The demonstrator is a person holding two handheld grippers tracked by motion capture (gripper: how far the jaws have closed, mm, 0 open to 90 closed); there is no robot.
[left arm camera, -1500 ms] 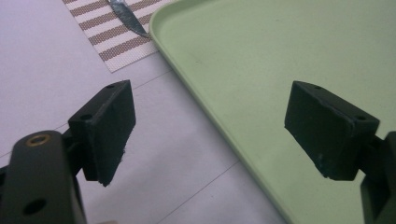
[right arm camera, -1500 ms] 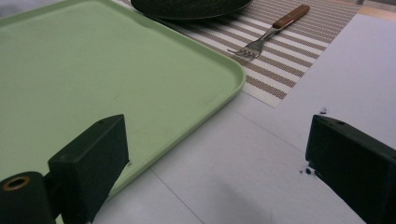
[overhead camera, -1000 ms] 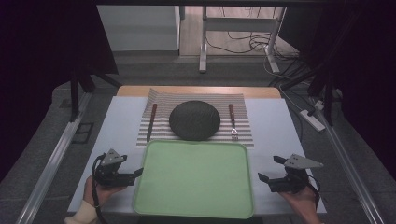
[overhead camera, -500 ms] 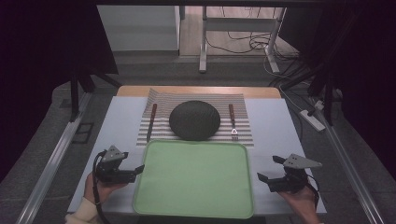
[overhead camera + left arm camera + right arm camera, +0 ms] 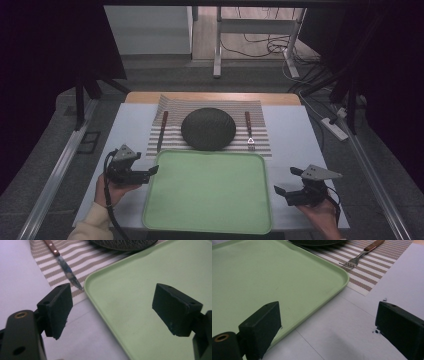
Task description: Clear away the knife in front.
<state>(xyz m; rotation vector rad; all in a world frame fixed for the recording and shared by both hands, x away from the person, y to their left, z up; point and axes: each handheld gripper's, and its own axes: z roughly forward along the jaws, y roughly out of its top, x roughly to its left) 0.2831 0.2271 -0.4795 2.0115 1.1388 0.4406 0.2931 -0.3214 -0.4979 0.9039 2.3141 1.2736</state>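
Nothing moved yet: tray (image 5: 207, 192) bare; plate (image 5: 208, 128), knife (image 5: 161, 131), fork (image 5: 248, 131) lie beyond both grippers' wide, empty fingers (image 5: 58, 308).

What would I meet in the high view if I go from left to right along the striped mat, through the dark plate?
knife → dark plate → fork, all lying on the striped mat.
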